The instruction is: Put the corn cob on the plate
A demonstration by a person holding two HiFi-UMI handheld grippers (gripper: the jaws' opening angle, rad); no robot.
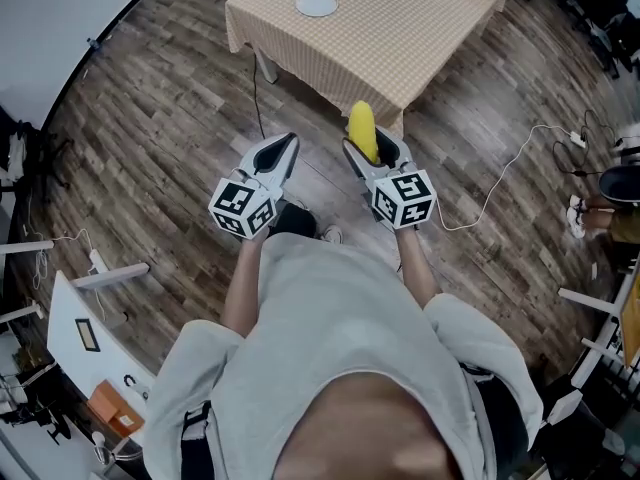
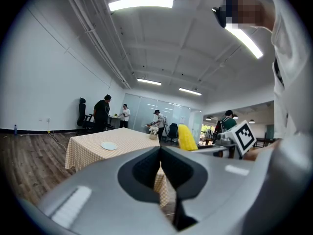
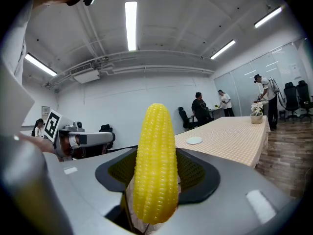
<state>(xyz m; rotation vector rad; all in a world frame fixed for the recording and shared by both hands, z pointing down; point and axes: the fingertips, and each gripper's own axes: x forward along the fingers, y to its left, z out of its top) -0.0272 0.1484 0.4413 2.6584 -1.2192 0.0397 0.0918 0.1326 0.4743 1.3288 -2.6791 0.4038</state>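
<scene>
Right gripper [image 3: 155, 182] was closed on the corn cob [image 3: 155, 163], your jaws pressing its lower part from both sides. The cob stood upright with its tip pointing up and away from you. Grip looked centred; the cob's lower end sat down between the jaws.

Left gripper [image 2: 160, 166] had its jaws together with nothing between them. You held it level beside the right one, just apart, over the wood floor [image 1: 160, 118].

Progress, as I judge it: the pick was done and the placing was not. The cob was in hand and off any surface.

The white plate [image 1: 316, 4] lay empty on the checked-cloth table [image 1: 400, 38], near its far-left side in the head view. The table stood well apart from you, across open floor. Both gripper views showed the plate small and distant, so you were not yet at the table.

Left to do, by my reading:
- walk up to the table's near edge
- reach the cob over the plate
- tip it flat, since upright it would likely roll or topple
- open the jaws and back off

A white cable [image 1: 500, 183] lay on the floor to your right, so mind your feet.
</scene>
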